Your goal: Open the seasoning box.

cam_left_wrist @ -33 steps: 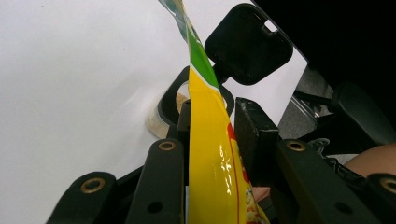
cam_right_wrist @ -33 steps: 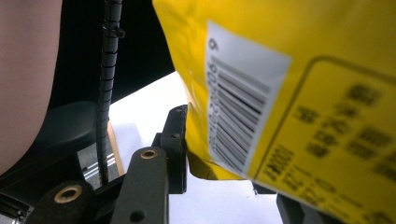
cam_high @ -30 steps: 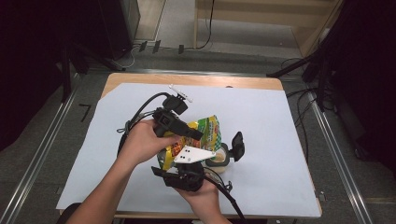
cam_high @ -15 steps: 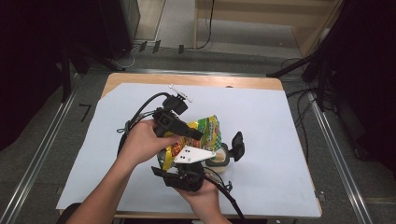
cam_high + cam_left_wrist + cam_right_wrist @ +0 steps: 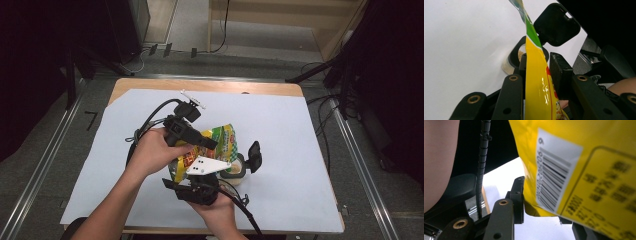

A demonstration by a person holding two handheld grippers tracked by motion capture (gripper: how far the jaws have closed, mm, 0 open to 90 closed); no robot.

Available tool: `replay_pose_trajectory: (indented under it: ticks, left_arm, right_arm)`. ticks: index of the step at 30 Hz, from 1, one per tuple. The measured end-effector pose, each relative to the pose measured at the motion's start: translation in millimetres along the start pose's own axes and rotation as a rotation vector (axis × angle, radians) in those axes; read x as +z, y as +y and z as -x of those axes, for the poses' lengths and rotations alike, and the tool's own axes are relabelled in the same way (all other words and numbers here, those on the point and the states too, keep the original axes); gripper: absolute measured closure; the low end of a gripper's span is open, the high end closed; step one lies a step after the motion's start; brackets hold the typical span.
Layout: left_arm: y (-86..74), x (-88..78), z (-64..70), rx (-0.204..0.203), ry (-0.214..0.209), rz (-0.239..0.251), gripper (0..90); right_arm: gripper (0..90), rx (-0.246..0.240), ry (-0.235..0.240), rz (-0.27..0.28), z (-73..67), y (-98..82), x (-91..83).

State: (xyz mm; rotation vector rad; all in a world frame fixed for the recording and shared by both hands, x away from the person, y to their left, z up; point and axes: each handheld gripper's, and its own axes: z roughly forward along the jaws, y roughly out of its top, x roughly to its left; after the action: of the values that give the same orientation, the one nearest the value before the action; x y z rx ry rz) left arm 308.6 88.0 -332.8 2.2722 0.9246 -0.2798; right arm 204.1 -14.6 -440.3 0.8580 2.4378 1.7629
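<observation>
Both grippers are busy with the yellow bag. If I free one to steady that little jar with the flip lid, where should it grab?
Grip the jar around its round body, below the black collar, coming in level from the side away from the open lid. The lid stands hinged up at one side and the yellow bag hangs over the mouth, so a grasp from above looks blocked.

A wooden table point(image 5: 150, 84) under a white sheet point(image 5: 300, 150) stands on grey floor point(image 5: 45, 150). Cables point(image 5: 330, 120) trail right. The surroundings are dark.

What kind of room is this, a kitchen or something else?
Probably a lab or recording workspace, not a kitchen: a table under white paper, loose cables across the floor, metal rails alongside.
</observation>
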Motion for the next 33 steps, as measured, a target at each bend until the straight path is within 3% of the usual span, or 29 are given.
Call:
replay_pose_trajectory:
  ticks: [33]
  left_arm:
    - [0.6,1.7,0.1,-0.001,0.003,-0.004,73.2]
  right_arm:
    - [65.7,0.003,-0.003,-0.001,1.1,-0.7,-0.1]
